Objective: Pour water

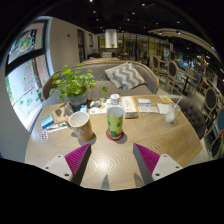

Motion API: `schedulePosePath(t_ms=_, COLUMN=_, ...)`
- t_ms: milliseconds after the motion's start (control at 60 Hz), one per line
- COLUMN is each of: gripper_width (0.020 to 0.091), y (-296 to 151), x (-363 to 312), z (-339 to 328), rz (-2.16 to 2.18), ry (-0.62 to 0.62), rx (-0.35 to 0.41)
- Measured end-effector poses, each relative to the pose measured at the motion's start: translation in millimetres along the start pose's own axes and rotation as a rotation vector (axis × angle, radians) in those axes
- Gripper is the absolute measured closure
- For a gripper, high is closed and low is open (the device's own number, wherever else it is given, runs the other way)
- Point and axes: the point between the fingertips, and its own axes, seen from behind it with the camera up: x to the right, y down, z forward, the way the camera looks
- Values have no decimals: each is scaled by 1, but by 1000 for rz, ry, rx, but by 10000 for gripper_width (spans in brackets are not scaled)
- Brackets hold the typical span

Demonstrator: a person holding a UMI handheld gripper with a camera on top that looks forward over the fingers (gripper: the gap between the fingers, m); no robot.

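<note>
Gripper (109, 163) hovering wide open, holding nothing; capped bottle (115, 118) standing at 12 o'clock, white cup (80, 122) at 10; pouring not yet starting.

From my remote feed: pale wood bench (120, 150) fills the near field. At 10 o'clock a leafy potted plant (73, 84) stands on its far edge. At 12 o'clock, beyond the bench, a grey sofa (100, 72) with a patterned cushion (125, 75). At 9 o'clock, tall windows (24, 85) giving daylight. Ceiling dark, small spot lights; one cylindrical pendant lamp (110, 39) hangs at 12 o'clock. At 2 to 3 o'clock, chairs (208, 100) and more seating recede into the room.
</note>
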Motion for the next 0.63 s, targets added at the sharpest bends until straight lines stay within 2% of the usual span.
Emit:
schedulePosePath(t_ms=250, gripper_width=248, y=27, x=-16, z=-84, rz=-52, ry=-11, rx=-5)
schedulePosePath(t_ms=483, gripper_width=251, y=34, x=-16, z=-111, rz=-62, ry=-20, rx=-6)
schedulePosePath(t_ms=633, gripper_width=246, y=24, x=-15, z=-120, rz=-68, ry=-18, rx=26)
